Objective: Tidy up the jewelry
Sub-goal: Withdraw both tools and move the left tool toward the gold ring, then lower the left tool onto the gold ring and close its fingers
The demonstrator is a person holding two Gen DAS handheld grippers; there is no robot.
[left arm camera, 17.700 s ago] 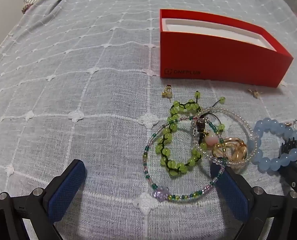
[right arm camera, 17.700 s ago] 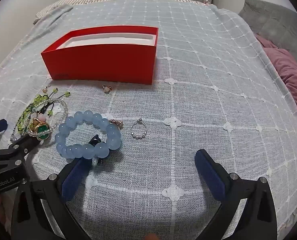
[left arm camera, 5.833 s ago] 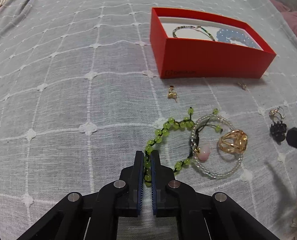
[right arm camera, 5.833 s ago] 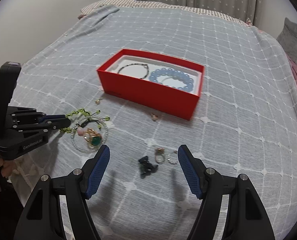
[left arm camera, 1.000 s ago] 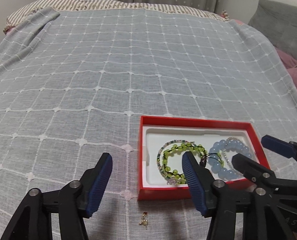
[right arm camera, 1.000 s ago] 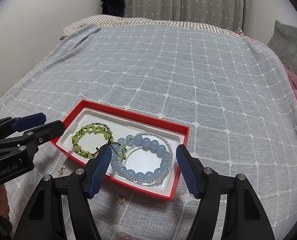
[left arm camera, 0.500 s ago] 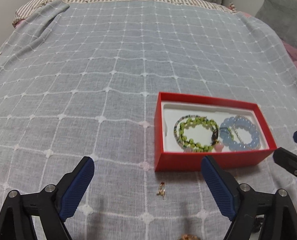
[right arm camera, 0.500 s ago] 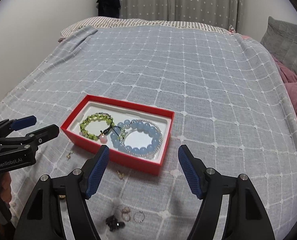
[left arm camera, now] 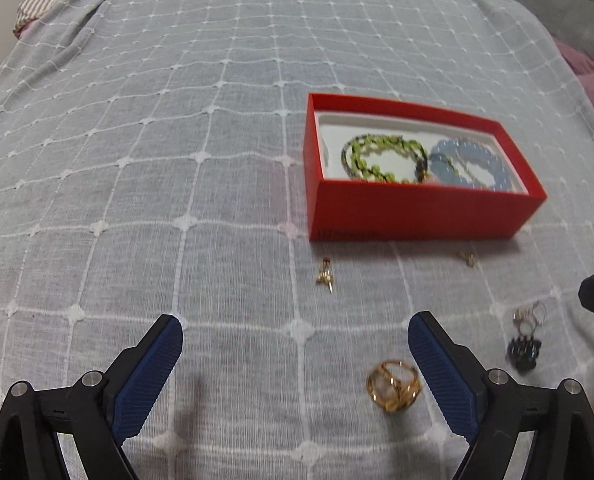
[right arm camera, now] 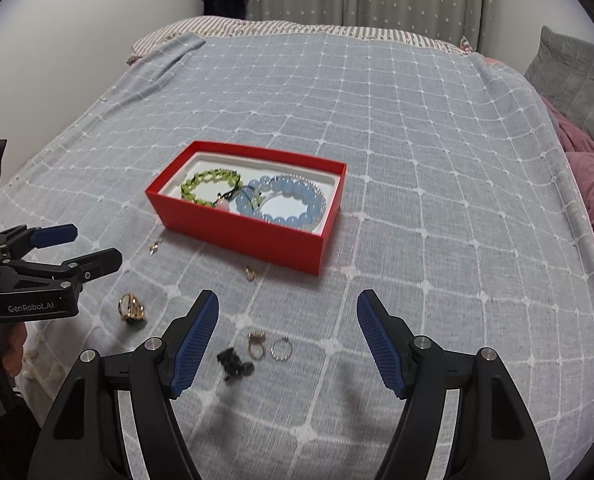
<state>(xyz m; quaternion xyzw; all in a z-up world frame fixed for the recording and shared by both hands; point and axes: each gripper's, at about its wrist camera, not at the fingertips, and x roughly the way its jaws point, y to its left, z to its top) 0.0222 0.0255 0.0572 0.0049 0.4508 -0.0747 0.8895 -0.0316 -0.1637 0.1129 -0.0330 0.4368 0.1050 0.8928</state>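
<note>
A red box [left arm camera: 417, 216] [right arm camera: 237, 236] on the bed holds a green bead bracelet [left arm camera: 381, 156] and a blue bead bracelet [right arm camera: 293, 200]. Loose on the blanket in front of it lie a gold ring [left arm camera: 395, 390] [right arm camera: 131, 308], two small gold earrings [left arm camera: 325, 276] [right arm camera: 250, 272], a black piece [right arm camera: 233, 362] and two thin rings [right arm camera: 281, 349]. My left gripper [left arm camera: 295, 320] hovers near the gold ring; its jaws are opening, with nothing between them. My right gripper [right arm camera: 288, 298] stands open and empty above the black piece and thin rings.
A grey blanket [right arm camera: 417, 128] with a white grid covers the bed. A pink quilt [right arm camera: 593, 184] and a grey cushion [right arm camera: 573, 80] lie at the right edge, a striped pillow [right arm camera: 225, 28] at the far end. A hand [right arm camera: 5, 340] holds the left gripper's handle.
Both grippers drew back from over the box toward the near blanket. The loose rings and earrings came into view. The left jaws spread much wider.
</note>
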